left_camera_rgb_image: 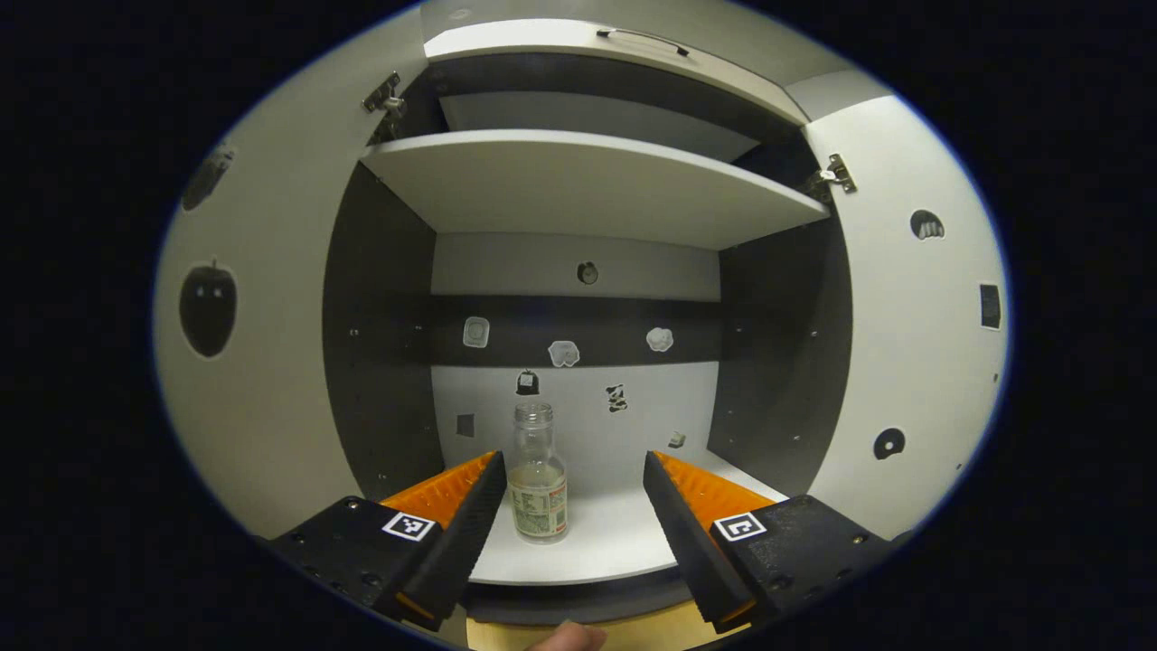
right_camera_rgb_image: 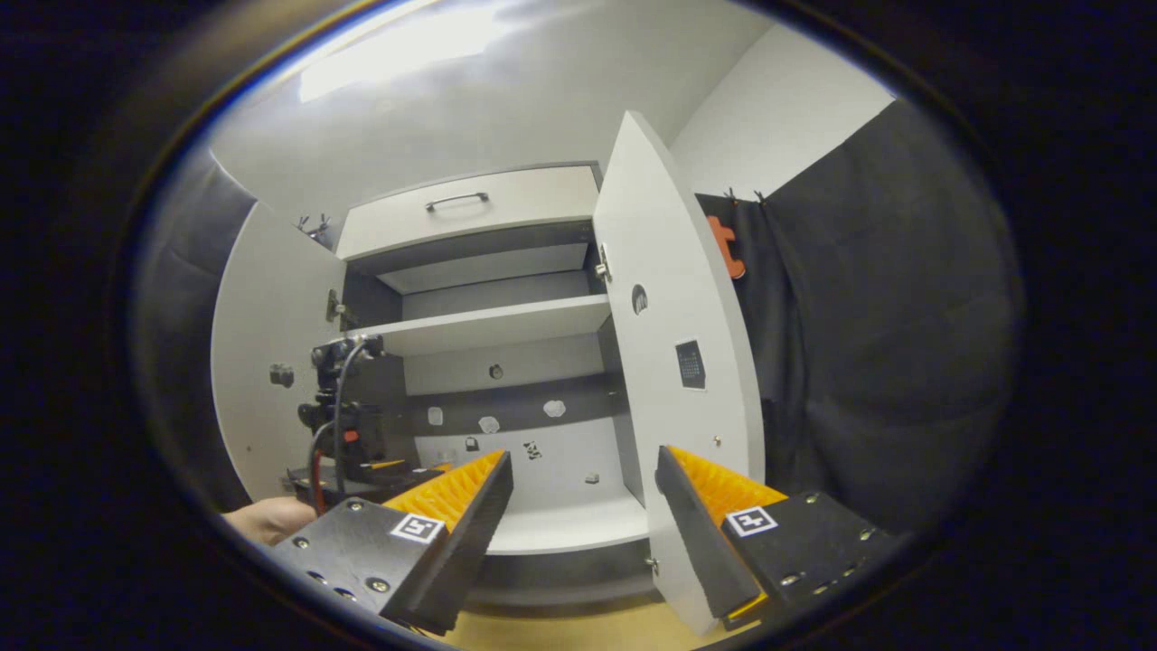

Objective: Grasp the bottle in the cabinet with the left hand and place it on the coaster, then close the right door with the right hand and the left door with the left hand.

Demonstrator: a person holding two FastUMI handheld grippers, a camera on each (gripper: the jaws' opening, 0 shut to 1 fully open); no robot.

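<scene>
Two fingers of the left gripper (left_camera_rgb_image: pixel 571 470) stand wide apart at the bottom of the left gripper view, and they hold nothing. Between them, a little nearer to the left finger but not touching it, a small clear bottle (left_camera_rgb_image: pixel 537 479) stands upright on the bottom shelf (left_camera_rgb_image: pixel 597 542) of the cabinet (left_camera_rgb_image: pixel 578 271). This bottle has no cap, it carries a paper label low on its body, and a little pale liquid is inside. Behind it the back wall has several small stickers (left_camera_rgb_image: pixel 563 353) (I cannot tell what they picture). Both doors are open: the left door (left_camera_rgb_image: pixel 262 362) and the right door (left_camera_rgb_image: pixel 904 362) swing outward on each side, and one upper shelf (left_camera_rgb_image: pixel 587 185) crosses the cabinet above. In the right gripper view the right gripper (right_camera_rgb_image: pixel 583 479) also has its fingers spread and empty, and it stays further back from the cabinet. Its right finger is just in front of the right door's lower edge (right_camera_rgb_image: pixel 678 407). At the left of that view the left gripper with its cable (right_camera_rgb_image: pixel 339 425) appears near the cabinet opening, with a hand (right_camera_rgb_image: pixel 267 520) below it.
</scene>
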